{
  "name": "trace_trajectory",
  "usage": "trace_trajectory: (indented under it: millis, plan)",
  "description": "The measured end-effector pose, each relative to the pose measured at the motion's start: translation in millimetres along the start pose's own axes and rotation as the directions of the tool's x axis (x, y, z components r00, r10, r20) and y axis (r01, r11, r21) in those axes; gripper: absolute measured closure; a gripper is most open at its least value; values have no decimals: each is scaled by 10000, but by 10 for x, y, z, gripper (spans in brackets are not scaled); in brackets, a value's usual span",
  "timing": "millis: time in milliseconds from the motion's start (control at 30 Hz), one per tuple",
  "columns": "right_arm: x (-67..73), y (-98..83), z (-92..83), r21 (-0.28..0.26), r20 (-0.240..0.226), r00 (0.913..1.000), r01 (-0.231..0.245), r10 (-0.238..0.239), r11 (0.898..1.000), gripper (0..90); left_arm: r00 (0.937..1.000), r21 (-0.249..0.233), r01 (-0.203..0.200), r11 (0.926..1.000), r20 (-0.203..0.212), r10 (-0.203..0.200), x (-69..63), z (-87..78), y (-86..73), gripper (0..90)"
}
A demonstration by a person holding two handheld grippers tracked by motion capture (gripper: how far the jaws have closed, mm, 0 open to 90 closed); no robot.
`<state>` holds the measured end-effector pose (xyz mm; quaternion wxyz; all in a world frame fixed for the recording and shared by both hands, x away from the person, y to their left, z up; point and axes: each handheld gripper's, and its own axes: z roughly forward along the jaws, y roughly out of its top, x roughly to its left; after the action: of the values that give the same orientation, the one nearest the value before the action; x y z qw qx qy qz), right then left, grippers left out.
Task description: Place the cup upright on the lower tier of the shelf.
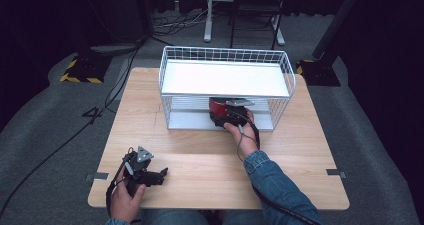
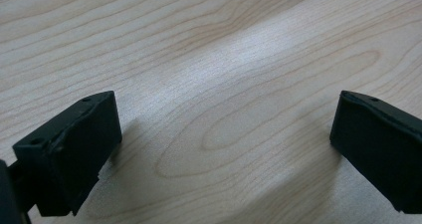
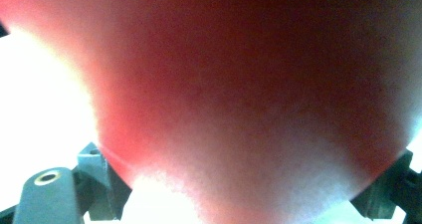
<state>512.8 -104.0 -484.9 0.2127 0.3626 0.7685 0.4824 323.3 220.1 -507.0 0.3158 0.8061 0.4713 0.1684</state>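
Observation:
A red rounded object [image 1: 217,106] sits on the lower level of a white wire rack [image 1: 225,50] at the back of the wooden table [image 1: 200,157]. My right gripper [image 1: 222,114] reaches into that lower level from the front and is shut on the red object. In the right gripper view the red object [image 3: 239,84] is blurred and very close, with both jaws pressed against its lower sides. My left gripper [image 1: 162,174] rests near the table's front left corner, jaws pointing right. The left gripper [image 2: 226,129] is open, with bare wood between its jaws.
The rack's white top shelf [image 1: 225,77] overhangs the red object and my right gripper. Wire walls close the rack's sides and back. Cables and stand legs [image 1: 207,15] lie on the grey floor beyond the table.

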Motion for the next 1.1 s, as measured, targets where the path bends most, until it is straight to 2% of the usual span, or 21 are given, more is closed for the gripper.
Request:
trace_trajectory:
  millis: [333,467,800,867,900,1033,1100]
  plan:
    - [-22,-9,8,34,-99,9998,-180,180,9998,140,10000,0,-1,10000,0,1,0,0,0,1]
    - [-17,1,3,14,16,9997,253,-253,9997,143,10000,0,1,10000,3,-1,0,0,0,1]
    - [-22,-41,-42,94,57,9999,128,-129,9999,149,10000,7,-63,10000,34,63,5,2,4,1]
    - [-25,-49,-66,115,89,9999,110,-111,9999,152,10000,-7,-59,10000,40,59,5,7,8,1]
    - [-28,-52,-96,141,128,9995,282,-284,9995,155,10000,2,-79,10000,53,79,5,11,14,1]
    - [-37,-69,-166,180,144,9989,442,-444,9989,155,10000,4,-63,10000,51,63,1,18,22,1]
    - [-59,-113,-257,390,122,9995,277,-282,9989,155,10000,-7,-42,10000,51,42,-1,24,27,1]
